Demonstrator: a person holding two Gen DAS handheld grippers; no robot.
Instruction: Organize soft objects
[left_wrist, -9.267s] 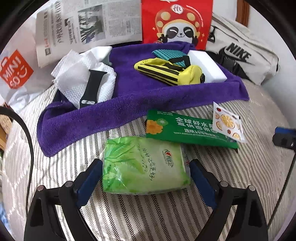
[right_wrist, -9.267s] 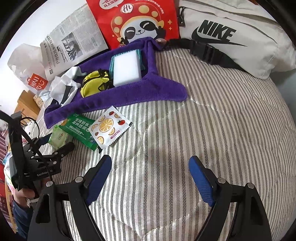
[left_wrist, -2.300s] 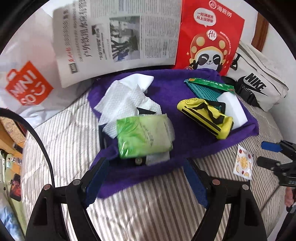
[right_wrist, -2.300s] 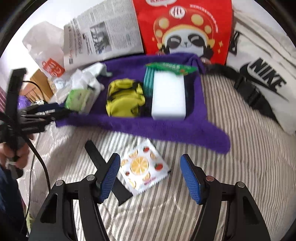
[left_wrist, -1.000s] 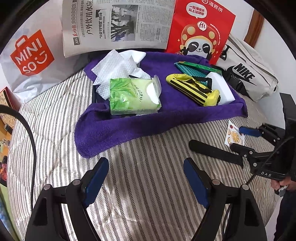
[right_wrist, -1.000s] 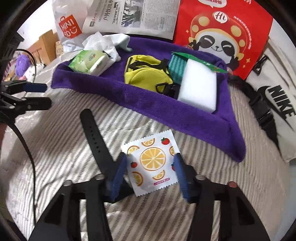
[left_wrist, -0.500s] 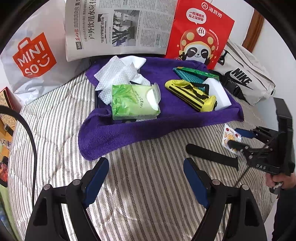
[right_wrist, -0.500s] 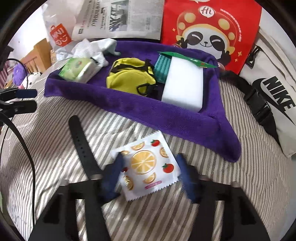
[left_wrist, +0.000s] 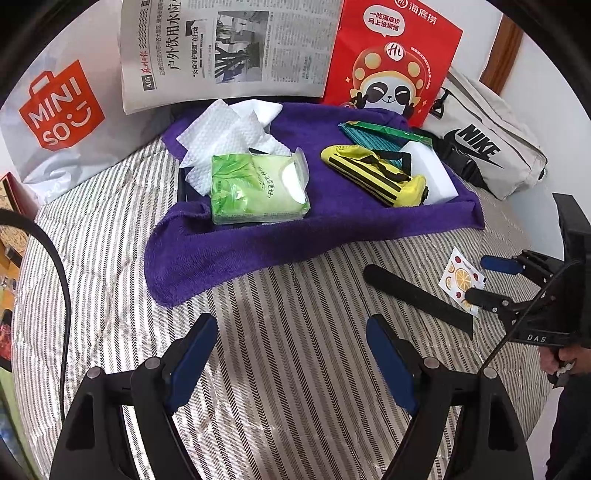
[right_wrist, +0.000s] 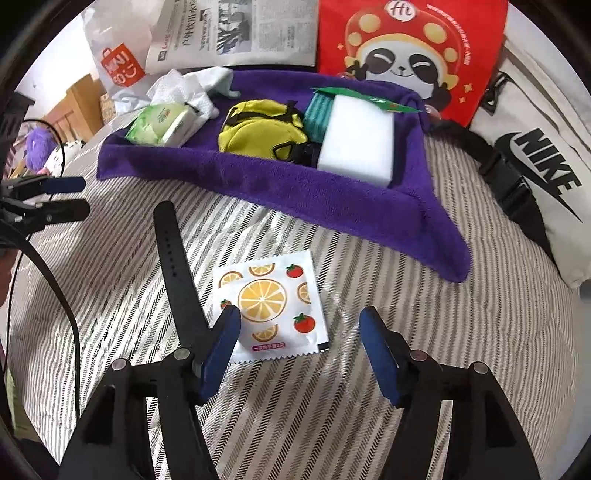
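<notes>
Fruit-print sachet between opening right gripper jaws (untouched)

tissue pack: bedspread→purple towel | right gripper: reopening, seemingly off sachet

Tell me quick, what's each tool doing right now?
Left tool: open, holding nothing, over bare bedding.
Right tool: jaws opening, gripping nothing; the fruit-print packet lies flat between them.

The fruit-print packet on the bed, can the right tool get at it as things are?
Probably yes. The fruit-print packet lies flat between the opening right tool, nothing on top; the black strap lies just beside one finger and might get caught.
</notes>
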